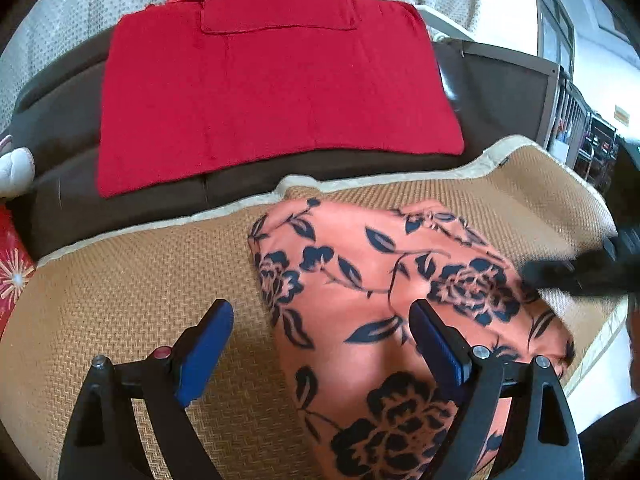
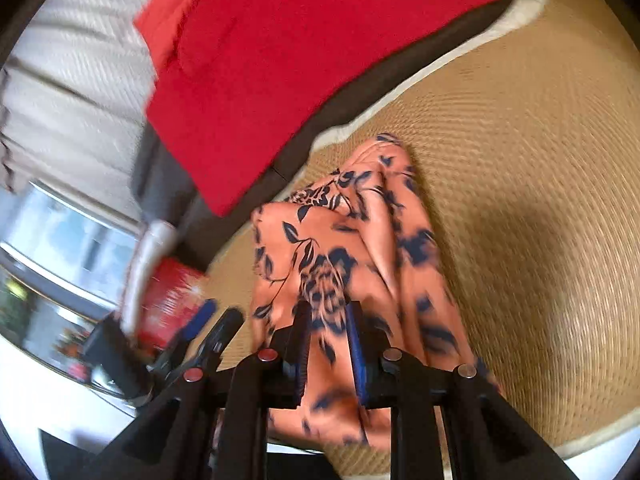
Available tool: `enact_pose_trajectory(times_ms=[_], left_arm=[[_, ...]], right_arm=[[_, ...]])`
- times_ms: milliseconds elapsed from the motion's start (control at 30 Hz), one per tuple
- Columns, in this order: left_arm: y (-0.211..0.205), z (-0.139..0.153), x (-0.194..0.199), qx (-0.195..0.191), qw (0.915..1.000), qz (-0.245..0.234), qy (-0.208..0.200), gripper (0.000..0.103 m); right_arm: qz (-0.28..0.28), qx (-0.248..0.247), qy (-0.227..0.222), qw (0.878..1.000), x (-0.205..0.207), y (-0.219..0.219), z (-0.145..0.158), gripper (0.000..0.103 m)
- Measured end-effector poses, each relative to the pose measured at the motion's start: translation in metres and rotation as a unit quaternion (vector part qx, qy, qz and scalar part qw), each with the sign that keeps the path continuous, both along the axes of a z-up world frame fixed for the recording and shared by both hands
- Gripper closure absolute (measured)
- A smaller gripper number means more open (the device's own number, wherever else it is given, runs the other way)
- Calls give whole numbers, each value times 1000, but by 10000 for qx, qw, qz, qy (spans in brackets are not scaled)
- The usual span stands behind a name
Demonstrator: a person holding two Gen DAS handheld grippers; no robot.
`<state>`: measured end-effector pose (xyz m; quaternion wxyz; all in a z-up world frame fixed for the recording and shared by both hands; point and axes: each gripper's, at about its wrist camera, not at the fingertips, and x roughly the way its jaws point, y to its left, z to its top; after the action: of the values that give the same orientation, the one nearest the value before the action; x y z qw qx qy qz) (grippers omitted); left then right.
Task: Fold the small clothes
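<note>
An orange garment with dark blue flowers (image 1: pixel 372 300) lies on the woven tan mat (image 1: pixel 120 292). My left gripper (image 1: pixel 320 320) is open just above it, one blue pad over the mat, the other over the cloth. In the right wrist view my right gripper (image 2: pixel 328 320) is shut on a bunched fold of the same garment (image 2: pixel 360 232), which is lifted and creased. The right gripper shows as a dark blurred shape (image 1: pixel 580 274) at the garment's right edge in the left wrist view. The left gripper shows at the lower left (image 2: pixel 212 320) in the right wrist view.
A red cloth (image 1: pixel 272 92) is spread over the dark sofa back (image 1: pixel 60 120) behind the mat. A red patterned cushion (image 1: pixel 12 272) and a white soft toy (image 1: pixel 16 168) sit at the left. Shelves and furniture (image 1: pixel 580 136) stand at the far right.
</note>
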<state>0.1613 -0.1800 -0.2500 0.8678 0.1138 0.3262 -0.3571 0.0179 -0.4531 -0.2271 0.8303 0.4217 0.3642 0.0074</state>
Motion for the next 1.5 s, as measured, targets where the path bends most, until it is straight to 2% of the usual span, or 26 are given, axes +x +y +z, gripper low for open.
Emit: enact_pose_trajectory(times_ms=[133,200,233,300,367,500,567,600,667,767,800,900,1067,1133,1167,1200,1300,1433,1500], left_arm=[[4,-16,1,170,9985,-59,516,13],[-6,-30,-2,529,9969,-91,572,13],[-6,-31,-2,512,9973,-78,516,13],[-6,-25,-3,488,9979,-109,419,13],[4,-13,-8,371,9991,-28,201,13],[28,-7,-15,66,9985,-144,532,13],[27,-14,-22,316,9984,-208,427,13],[25,-19,-24,531,9977,-227,362,13],[24,-27,-24,700,9964,-252,408,13],[23,-30,-22,679,9966,-151,451,13],[24,-28,-21,651,9967,-149,451,13],[32,-24,-24,491,9972,-154,547,13],[51,-5,-31,108,9992,-94,369,13],[57,2,-27,-151,9991,-34,397,13],[60,3,-22,-295,9983,-3,499,13],[61,3,-20,-384,9974,15,610,13],[53,-2,-17,-308,9960,86,830,13],[27,-30,-22,499,9954,-2,818,13],[24,-33,-24,526,9956,10,777,12]], right_arm=[[-125,-538,329,9979,60,0,7,82],[-42,-649,821,9945,92,-3,-9,82],[15,-667,1121,9915,107,-6,-25,83],[17,-552,1042,9930,114,-11,-29,83],[91,-475,1216,9914,117,-15,-19,81],[489,-610,888,9930,133,-4,14,81],[909,-531,826,9910,154,12,19,81],[1076,-507,822,9895,163,21,17,81],[1357,-401,885,9860,185,37,5,81],[1381,-336,1289,9814,211,51,-30,83],[1332,-162,1196,9837,217,50,-35,83],[1072,341,943,9892,202,36,-27,83],[954,-54,189,9952,134,17,31,81],[766,-142,27,9970,95,5,47,69],[661,-235,20,9975,76,-1,53,43],[569,-328,17,9978,59,-3,56,24],[525,-423,59,9977,28,1,53,24],[463,-327,335,9978,4,8,20,28],[325,-324,541,9975,4,8,-6,39]])
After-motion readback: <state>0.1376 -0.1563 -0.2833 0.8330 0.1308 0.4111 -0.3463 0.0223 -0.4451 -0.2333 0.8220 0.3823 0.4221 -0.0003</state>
